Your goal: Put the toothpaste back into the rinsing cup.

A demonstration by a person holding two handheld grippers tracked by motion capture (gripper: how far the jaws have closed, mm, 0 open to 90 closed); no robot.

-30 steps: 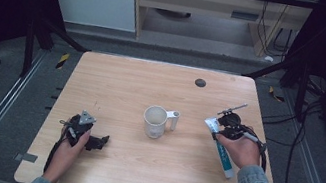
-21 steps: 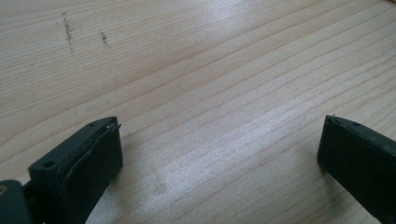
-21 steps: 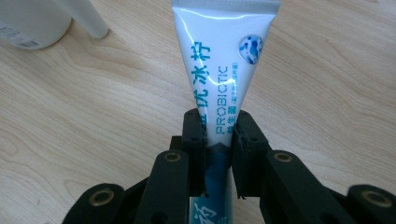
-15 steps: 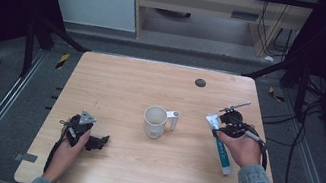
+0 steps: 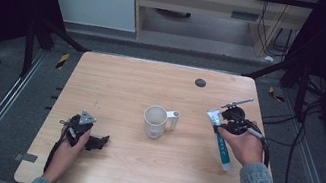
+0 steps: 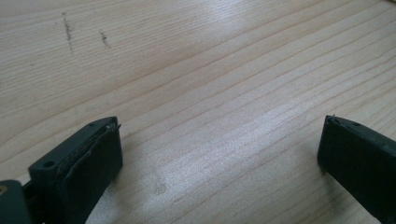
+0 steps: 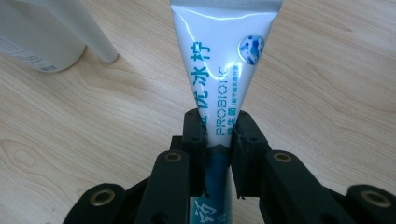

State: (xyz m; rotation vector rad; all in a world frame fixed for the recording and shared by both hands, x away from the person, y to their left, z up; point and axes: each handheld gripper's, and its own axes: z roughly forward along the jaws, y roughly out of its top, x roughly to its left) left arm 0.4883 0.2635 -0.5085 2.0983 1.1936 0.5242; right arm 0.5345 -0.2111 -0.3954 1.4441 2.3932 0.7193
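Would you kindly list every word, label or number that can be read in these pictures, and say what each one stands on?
"PROBIOTIC": along the toothpaste tube, read in the right gripper view, its last letter at the jaws' edge.
Large blue Chinese characters beside it on the tube: visible, not transcribed with certainty.
Small Chinese print under "PROBIOTIC": too small to read.
Faint print on the white mug: blurred, unreadable.
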